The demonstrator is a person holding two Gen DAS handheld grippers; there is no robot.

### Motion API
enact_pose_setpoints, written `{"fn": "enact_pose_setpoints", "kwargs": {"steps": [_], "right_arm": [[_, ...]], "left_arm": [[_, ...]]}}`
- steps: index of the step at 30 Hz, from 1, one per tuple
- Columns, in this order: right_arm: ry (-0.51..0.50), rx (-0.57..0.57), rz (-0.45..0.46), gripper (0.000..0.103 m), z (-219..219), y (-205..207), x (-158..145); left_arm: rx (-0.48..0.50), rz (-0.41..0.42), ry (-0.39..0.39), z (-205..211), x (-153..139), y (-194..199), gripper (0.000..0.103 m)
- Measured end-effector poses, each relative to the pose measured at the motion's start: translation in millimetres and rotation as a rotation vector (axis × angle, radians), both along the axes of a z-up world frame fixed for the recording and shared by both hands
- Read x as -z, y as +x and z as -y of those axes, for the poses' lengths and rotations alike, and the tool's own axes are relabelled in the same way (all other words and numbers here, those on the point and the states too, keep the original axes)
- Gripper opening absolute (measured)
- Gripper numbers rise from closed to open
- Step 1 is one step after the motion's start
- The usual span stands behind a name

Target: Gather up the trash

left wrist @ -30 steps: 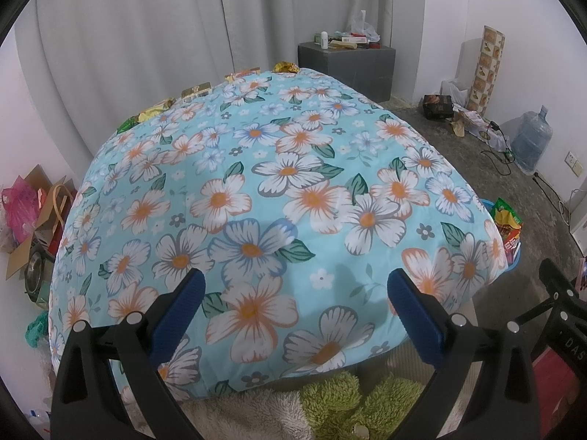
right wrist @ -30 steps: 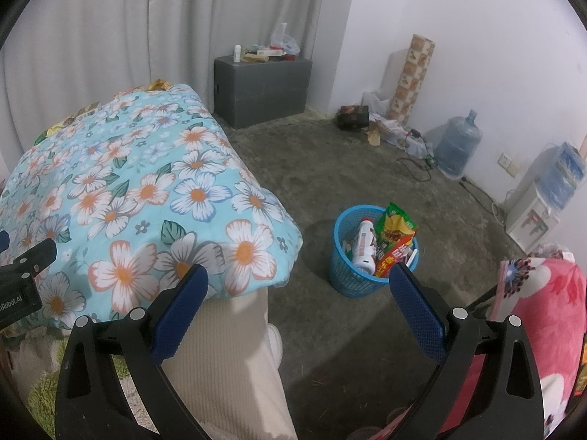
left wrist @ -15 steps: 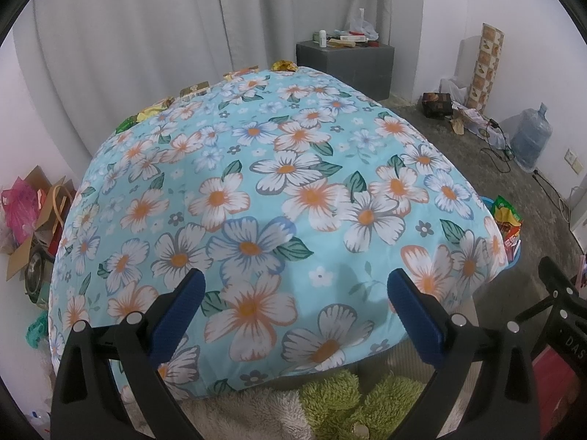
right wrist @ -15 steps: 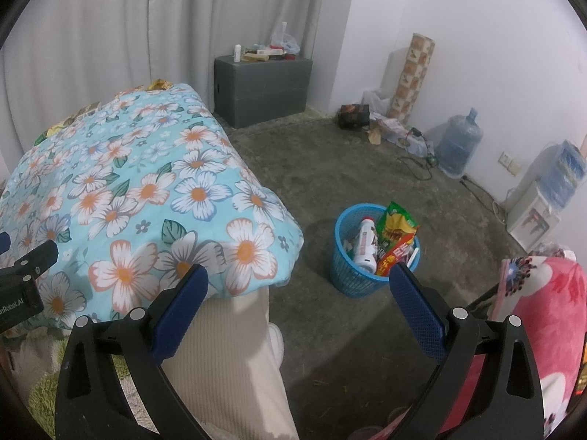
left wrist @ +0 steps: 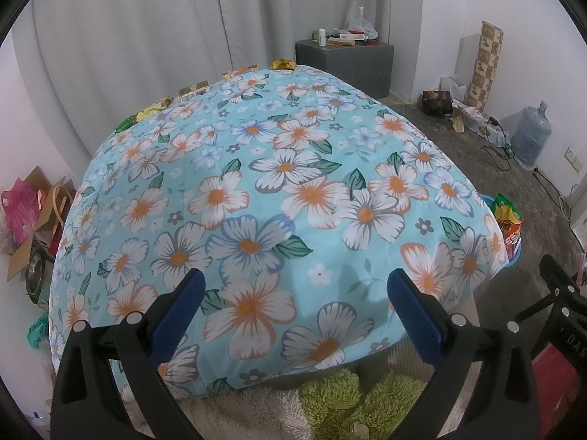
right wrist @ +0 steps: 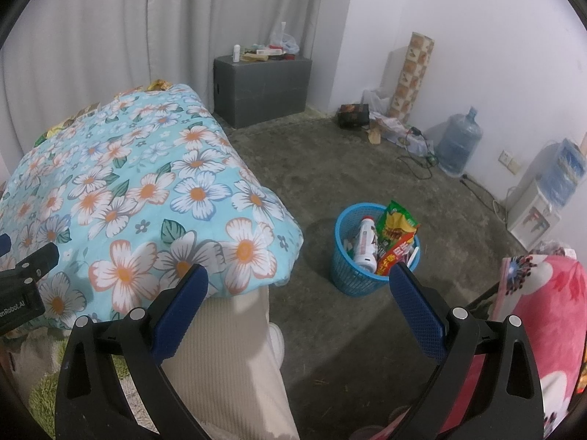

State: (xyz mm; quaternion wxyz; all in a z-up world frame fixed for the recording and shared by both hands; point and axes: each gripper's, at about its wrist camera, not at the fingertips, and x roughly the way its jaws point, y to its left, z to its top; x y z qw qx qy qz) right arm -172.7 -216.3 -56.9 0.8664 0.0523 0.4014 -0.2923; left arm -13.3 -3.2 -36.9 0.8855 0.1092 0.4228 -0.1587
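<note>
While both tongs (left, right) gape wide, empty, wrappers lie along far bed edge.

A lived-in room of a home, likely a bedroom. A floral bedspread covers a bed that fills most of the left wrist view. Behind the bed hang long grey curtains. Beyond the bed's far corner stands a grey cabinet with small bottles and clutter on top. On the bare concrete floor beside the bed sit a blue wastebasket, a water jug and a water dispenser.
</note>
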Motion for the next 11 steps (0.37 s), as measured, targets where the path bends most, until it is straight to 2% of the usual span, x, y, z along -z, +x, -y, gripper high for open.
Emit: {"fn": "enact_pose_setpoints", "kwargs": {"steps": [11], "right_arm": [[0.002, -0.003, -0.001, 0.095, 0.1, 1.0, 0.1]], "left_arm": [[0.002, -0.004, 0.003, 0.9, 1.1, -0.6, 0.097]]}}
